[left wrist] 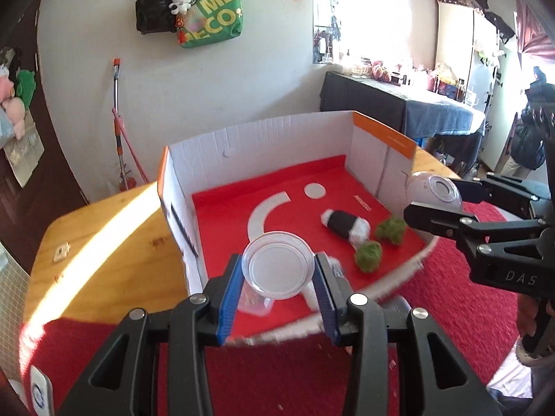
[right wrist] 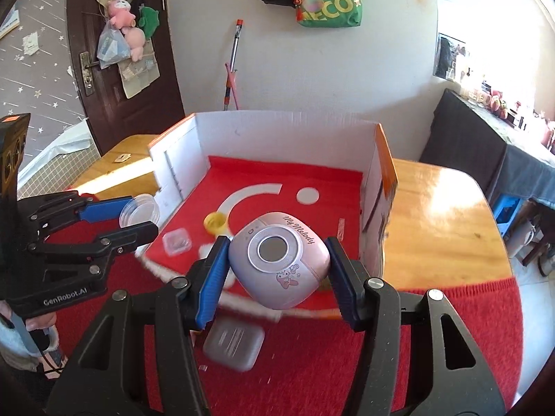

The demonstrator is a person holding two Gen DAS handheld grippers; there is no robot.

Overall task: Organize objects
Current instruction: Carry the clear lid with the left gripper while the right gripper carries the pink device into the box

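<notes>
My left gripper (left wrist: 279, 279) is shut on a clear round plastic container (left wrist: 277, 265) and holds it above the front of the open cardboard box (left wrist: 256, 138) with a red floor. It also shows in the right wrist view (right wrist: 138, 216). My right gripper (right wrist: 277, 267) is shut on a pink My Melody case (right wrist: 279, 263), held over the box's front edge; the case also shows in the left wrist view (left wrist: 433, 192). Inside the box lie a black-and-white roll (left wrist: 345, 225), two green fuzzy balls (left wrist: 368, 256), a yellow piece (right wrist: 215, 222) and a small clear square case (right wrist: 177, 241).
The box stands on a wooden table (right wrist: 433, 215) with a red cloth (right wrist: 312, 364) in front. A clear rectangular case (right wrist: 234, 345) lies on the cloth below the right gripper. A white wall with hanging bags (left wrist: 208, 10) is behind; a dark-draped side table (left wrist: 399, 104) is right.
</notes>
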